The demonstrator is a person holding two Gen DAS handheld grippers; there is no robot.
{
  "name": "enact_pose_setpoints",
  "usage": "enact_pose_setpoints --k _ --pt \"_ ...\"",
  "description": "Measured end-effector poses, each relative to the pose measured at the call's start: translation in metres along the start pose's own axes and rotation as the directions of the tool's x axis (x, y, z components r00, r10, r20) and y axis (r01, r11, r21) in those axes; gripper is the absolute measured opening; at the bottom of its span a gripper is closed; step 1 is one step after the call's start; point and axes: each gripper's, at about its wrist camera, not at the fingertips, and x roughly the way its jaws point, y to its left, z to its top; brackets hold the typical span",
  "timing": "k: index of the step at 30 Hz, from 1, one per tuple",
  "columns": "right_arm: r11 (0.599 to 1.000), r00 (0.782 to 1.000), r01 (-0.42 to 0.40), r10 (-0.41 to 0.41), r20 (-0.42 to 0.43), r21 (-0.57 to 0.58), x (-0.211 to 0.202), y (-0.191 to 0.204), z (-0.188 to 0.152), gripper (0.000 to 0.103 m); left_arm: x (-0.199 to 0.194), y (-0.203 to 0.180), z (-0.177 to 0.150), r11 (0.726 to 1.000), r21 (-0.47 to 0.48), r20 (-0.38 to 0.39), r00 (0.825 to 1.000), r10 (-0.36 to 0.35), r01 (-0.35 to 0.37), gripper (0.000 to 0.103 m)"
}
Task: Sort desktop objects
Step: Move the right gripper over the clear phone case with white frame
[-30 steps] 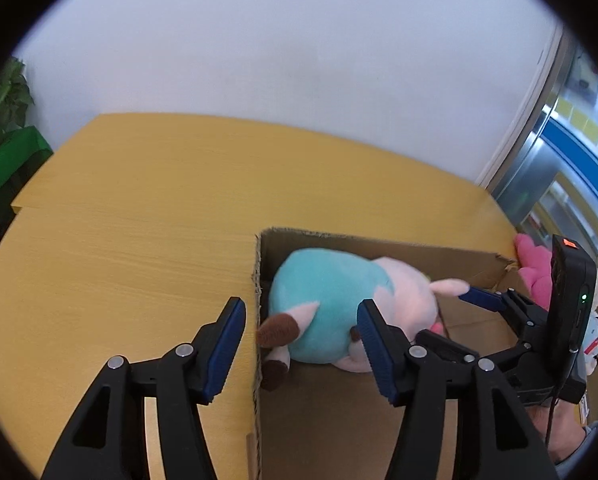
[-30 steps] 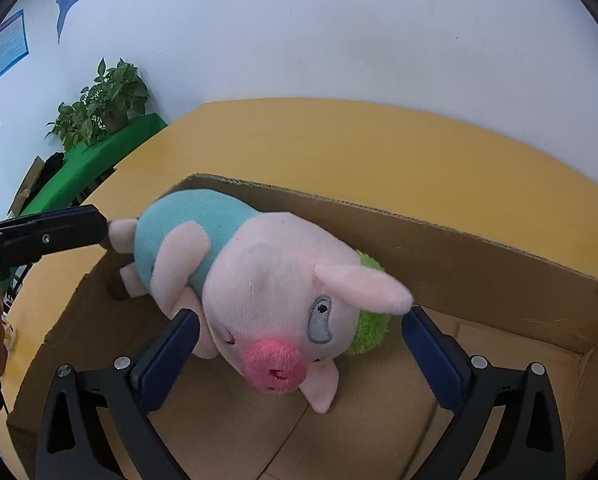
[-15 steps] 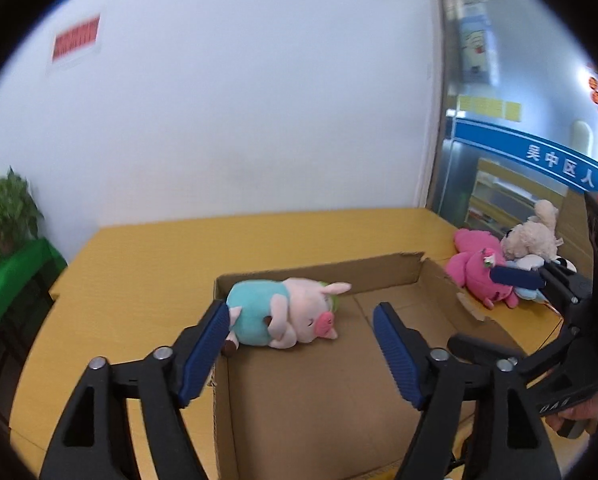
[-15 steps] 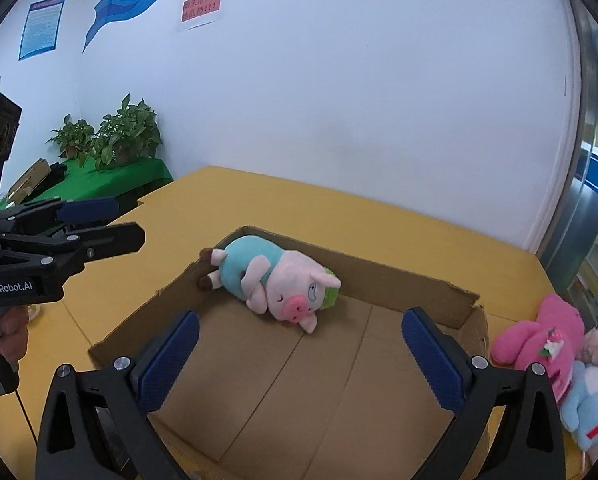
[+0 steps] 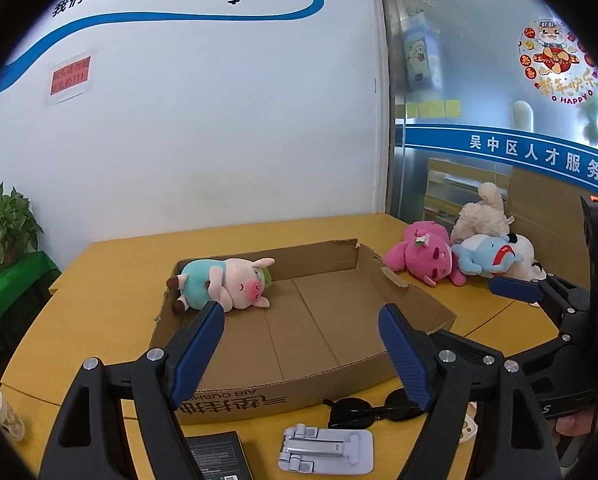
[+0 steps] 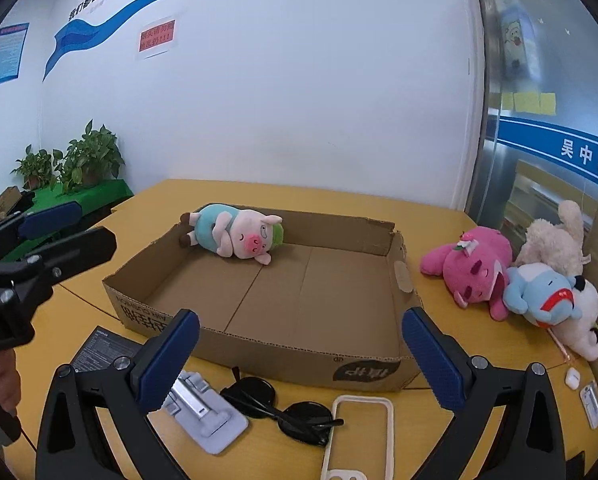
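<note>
A shallow cardboard box (image 5: 339, 372) (image 6: 259, 344) stands on the yellow table. A pink pig plush in a teal shirt (image 5: 223, 286) (image 6: 235, 234) lies in its far left corner. My left gripper (image 5: 301, 344) is open and empty, held back in front of the box. My right gripper (image 6: 299, 352) is open and empty, also before the box's near wall. Right of the box lie a pink plush (image 5: 423, 258) (image 6: 473, 270), a blue plush (image 5: 487, 258) (image 6: 543, 292) and a cream plush (image 5: 483, 210) (image 6: 555, 236).
On the table before the box lie black sunglasses (image 5: 373, 410) (image 6: 283, 408), a grey folding stand (image 5: 325, 450) (image 6: 207, 414), a black booklet (image 5: 217, 456) (image 6: 103, 350) and a white phone case (image 6: 357, 436). Small white items (image 6: 573, 378) lie at the right. Plants (image 6: 71, 160) stand left.
Both grippers have pulled back and up from the box, open and empty. The pig plush stays in the box's far left corner. The front table items have come into view.
</note>
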Motion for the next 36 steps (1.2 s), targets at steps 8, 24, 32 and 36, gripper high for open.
enact_pose_setpoints --k 8,24,32,36 --pt "1.000 1.000 -0.015 0.015 -0.007 -0.003 -0.005 0.000 -0.009 0.103 0.000 0.003 -0.008 0.998 -0.043 -0.008 0.998 0.056 -0.056 0.080" --pt "0.999 0.998 -0.040 0.040 -0.046 0.003 0.014 0.019 -0.025 0.103 0.005 0.029 -0.032 0.994 -0.084 -0.089 0.994 0.059 -0.067 0.080" --pt "1.000 0.997 -0.031 0.031 -0.070 0.007 0.015 0.017 -0.034 0.103 0.010 0.034 -0.039 0.994 -0.093 -0.098 0.994 0.053 -0.062 0.080" --pt "0.999 0.997 -0.034 0.036 -0.067 0.025 0.016 0.014 -0.034 0.103 0.007 0.028 -0.035 0.996 -0.075 -0.088 0.995 0.044 -0.051 0.080"
